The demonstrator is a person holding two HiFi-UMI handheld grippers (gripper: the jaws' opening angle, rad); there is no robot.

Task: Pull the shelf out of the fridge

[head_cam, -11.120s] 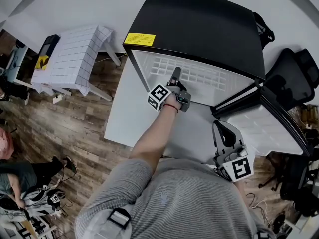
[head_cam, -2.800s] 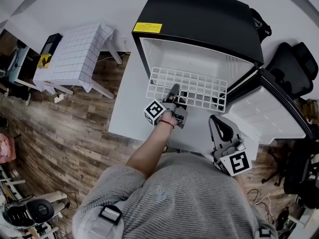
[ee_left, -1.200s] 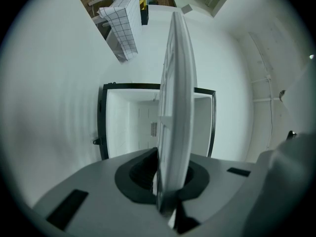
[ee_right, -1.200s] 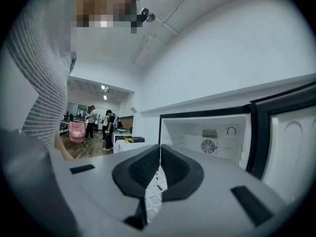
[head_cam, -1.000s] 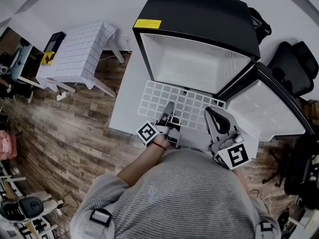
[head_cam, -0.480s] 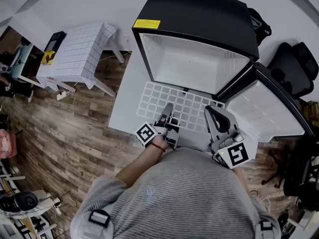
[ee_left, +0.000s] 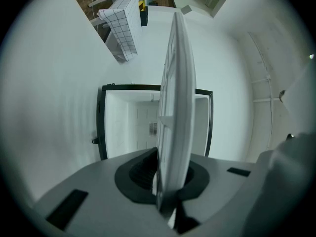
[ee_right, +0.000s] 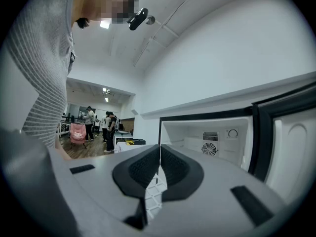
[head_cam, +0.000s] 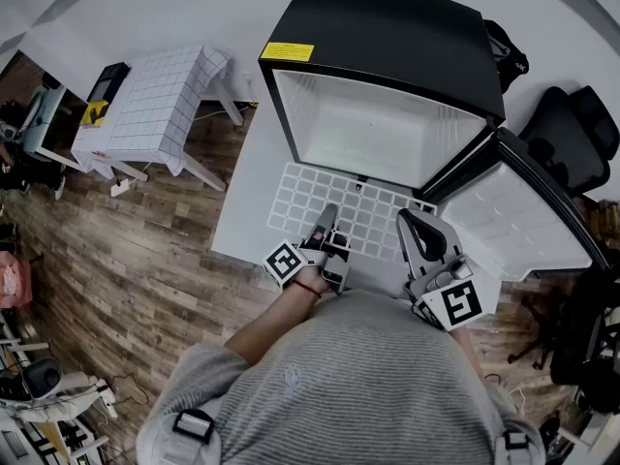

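Observation:
The white grid shelf (head_cam: 341, 198) lies flat, wholly outside the black fridge (head_cam: 387, 37), just in front of its open white cavity (head_cam: 373, 129). My left gripper (head_cam: 326, 216) is shut on the shelf's near edge. In the left gripper view the shelf (ee_left: 176, 98) stands edge-on between the pads of the left gripper (ee_left: 170, 169), with the fridge (ee_left: 103, 127) beyond. My right gripper (head_cam: 411, 223) hovers by the shelf's right near corner, shut and holding nothing. In the right gripper view the right gripper (ee_right: 159, 152) has its pads together, and the fridge interior (ee_right: 207, 135) is ahead.
The fridge door (head_cam: 518, 226) stands swung open at the right. The fridge sits on a white table (head_cam: 242, 216). A small table with a checked cloth (head_cam: 155, 105) stands left, and a black chair (head_cam: 572, 139) at the far right. People stand far off (ee_right: 98, 127).
The shelf has slid from inside the fridge out toward me, held by the left gripper. Over the last second it has barely moved. The right gripper has come closer to its right corner.

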